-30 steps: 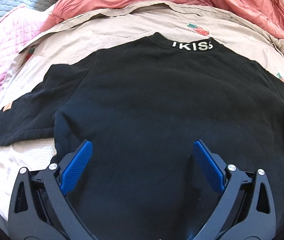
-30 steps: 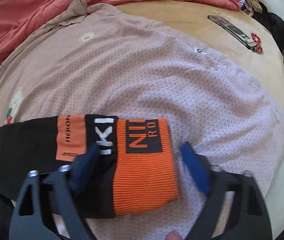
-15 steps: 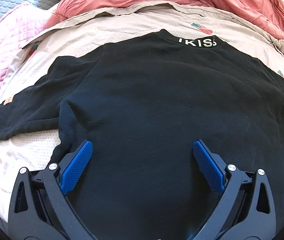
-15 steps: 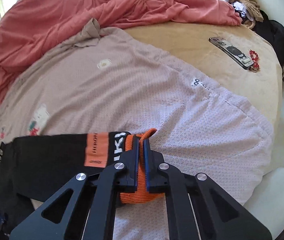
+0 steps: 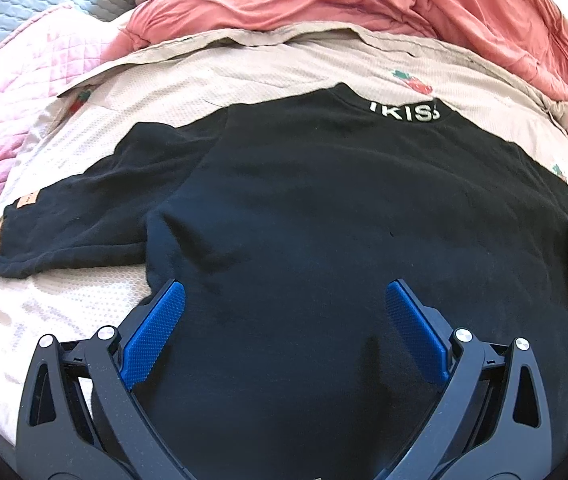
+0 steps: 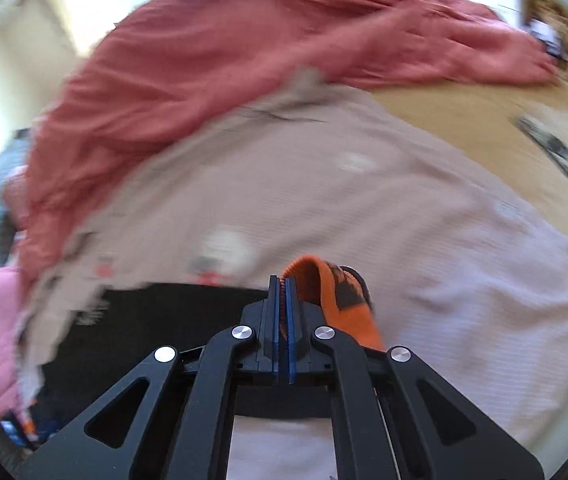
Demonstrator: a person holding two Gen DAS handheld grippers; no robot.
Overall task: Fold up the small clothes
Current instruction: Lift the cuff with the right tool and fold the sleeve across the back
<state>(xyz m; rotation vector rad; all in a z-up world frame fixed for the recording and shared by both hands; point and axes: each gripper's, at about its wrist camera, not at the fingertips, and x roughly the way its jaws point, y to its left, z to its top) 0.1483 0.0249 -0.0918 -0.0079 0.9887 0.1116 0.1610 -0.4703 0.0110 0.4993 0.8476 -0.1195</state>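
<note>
Left sleeve (image 5: 71,216): it lies spread out to the left on the beige blanket (image 5: 243,76), orange cuff at its far-left end; leave it flat until its turn.
Black sweatshirt (image 5: 344,208): it lies back-up across the blanket, collar on the far side, hem nearest you; keep the body smooth while you fold.
Left gripper (image 5: 284,320): your jaws stand wide apart over the near hem, gripping nothing; press or hover there to anchor the body so it does not drag.
Right gripper (image 6: 283,292): your jaws are clamped tight on the orange cuff (image 6: 336,300) of the right sleeve, raised off the blanket.
Next move: you should carry the cuff left across the back and lay the sleeve straight, I judge.
Caution: the right view is blurred, so how much sleeve trails below is probably unclear; lift slowly.
</note>
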